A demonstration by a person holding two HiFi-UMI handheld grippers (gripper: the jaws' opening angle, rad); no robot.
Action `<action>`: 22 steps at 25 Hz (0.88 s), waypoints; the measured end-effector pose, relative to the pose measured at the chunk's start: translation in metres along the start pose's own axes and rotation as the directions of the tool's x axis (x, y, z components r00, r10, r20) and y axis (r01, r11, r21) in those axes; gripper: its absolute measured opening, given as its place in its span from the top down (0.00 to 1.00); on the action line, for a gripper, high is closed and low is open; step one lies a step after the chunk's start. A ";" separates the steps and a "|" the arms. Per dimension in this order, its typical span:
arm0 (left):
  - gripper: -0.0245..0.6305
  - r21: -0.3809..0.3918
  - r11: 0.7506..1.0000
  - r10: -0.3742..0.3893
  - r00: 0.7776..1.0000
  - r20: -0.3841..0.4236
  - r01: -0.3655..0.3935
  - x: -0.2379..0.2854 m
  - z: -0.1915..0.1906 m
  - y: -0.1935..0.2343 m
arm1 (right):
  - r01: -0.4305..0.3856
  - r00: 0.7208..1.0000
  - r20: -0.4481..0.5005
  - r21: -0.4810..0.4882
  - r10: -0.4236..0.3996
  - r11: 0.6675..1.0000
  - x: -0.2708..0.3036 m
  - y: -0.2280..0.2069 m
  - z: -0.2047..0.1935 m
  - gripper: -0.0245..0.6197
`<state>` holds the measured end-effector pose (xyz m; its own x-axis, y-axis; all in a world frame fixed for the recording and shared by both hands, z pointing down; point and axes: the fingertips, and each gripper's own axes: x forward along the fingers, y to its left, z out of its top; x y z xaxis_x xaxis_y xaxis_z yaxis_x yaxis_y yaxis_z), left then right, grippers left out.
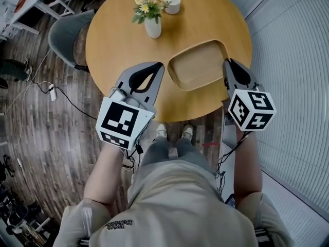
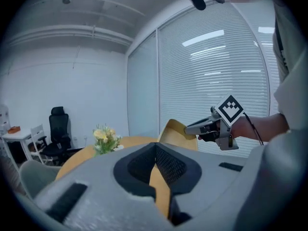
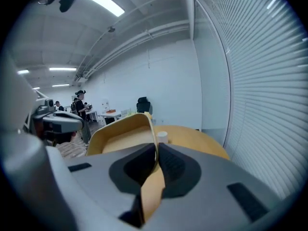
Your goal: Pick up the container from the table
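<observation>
Round wood table point(image 1: 118, 40) seen from above, person standing at its near edge w/ a gripper in each hand. The container, a shallow wood tray point(image 1: 198, 66) w/ rounded corners, sits at the table's near-right part.

R gripper point(image 1: 226, 62) is at the tray's right rim. In the right gripper view its jaws are clenched on that thin rim, wood edge pinched between the dark pads, and the tray's inside spreads off to the left. The rim there looks lifted off the table, so the tray is tipped w/ its right side up; the left gripper view shows the same, tray rising toward the R gripper.

L gripper point(image 1: 160, 66) is just beside the tray's left rim, over the table. Its jaws are closed tip to tip w/ nothing between them; only table colour shows through the gap lower down. Can't tell if the tips touch the tray.

Far side of the table: white vase point(image 1: 152, 27) w/ yellow and pale flowers, and a small white cup point(image 1: 173, 5) just right of it, both well apart from the tray. Grey chair point(image 1: 64, 35) at the table's far-left. Blinds run along the right.
</observation>
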<state>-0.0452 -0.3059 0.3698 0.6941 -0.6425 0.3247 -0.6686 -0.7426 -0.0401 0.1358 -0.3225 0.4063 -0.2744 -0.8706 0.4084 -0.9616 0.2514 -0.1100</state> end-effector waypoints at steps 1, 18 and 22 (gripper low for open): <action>0.93 0.015 1.000 0.002 1.000 0.016 -0.002 -0.007 0.010 -0.003 | 0.001 1.000 0.022 -0.009 -0.001 1.000 -0.010 0.003 0.010 0.90; 0.93 0.140 0.989 0.005 0.969 0.245 -0.040 -0.079 0.130 -0.042 | 0.069 0.934 0.357 -0.109 -0.026 0.992 -0.153 0.027 0.133 0.90; 0.93 0.136 0.990 0.014 0.970 0.244 -0.048 -0.087 0.127 -0.045 | 0.066 0.932 0.362 -0.116 -0.020 0.991 -0.166 0.031 0.131 0.90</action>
<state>-0.0411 -0.2407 0.2231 0.7291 -0.6792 0.0836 -0.6586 -0.7297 -0.1838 0.1509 -0.2256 0.2159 -0.2391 -0.9695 0.0543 -0.9703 0.2406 0.0232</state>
